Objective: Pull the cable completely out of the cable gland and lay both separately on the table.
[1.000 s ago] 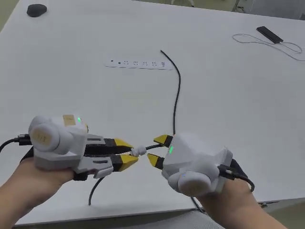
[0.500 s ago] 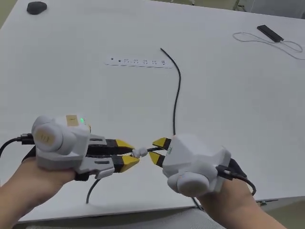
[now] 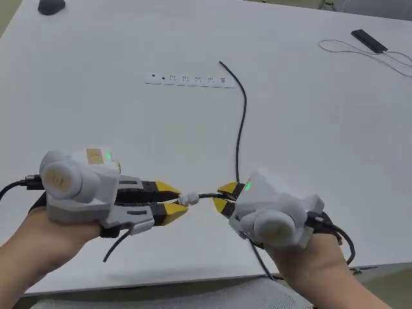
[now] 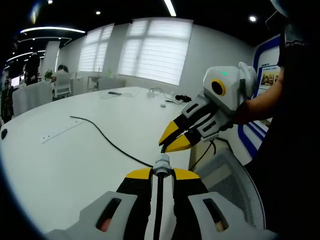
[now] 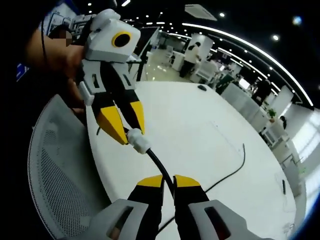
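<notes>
The small white cable gland (image 3: 187, 199) (image 4: 161, 164) (image 5: 137, 141) hangs above the table's near edge, held between the yellow jaws of my left gripper (image 3: 175, 201) (image 4: 161, 172). A black cable (image 3: 241, 122) (image 5: 160, 166) runs through the gland. My right gripper (image 3: 223, 197) (image 5: 168, 181) is shut on the cable just right of the gland. From there the cable trails away across the white table (image 3: 309, 129) toward the power strip. Its short other end (image 3: 114, 245) hangs below my left gripper.
A white power strip (image 3: 188, 80) lies flat beyond the cable's far end. At the far right lie a thin white cord (image 3: 360, 53) and a black flat device (image 3: 368, 40). A dark mouse (image 3: 51, 6) rests at the far left corner. A mesh chair (image 5: 60, 165) stands below.
The two grippers have drawn apart, the right one moving right, so more black cable shows between the gland and the right jaws. The tail under the left gripper looks shorter.
</notes>
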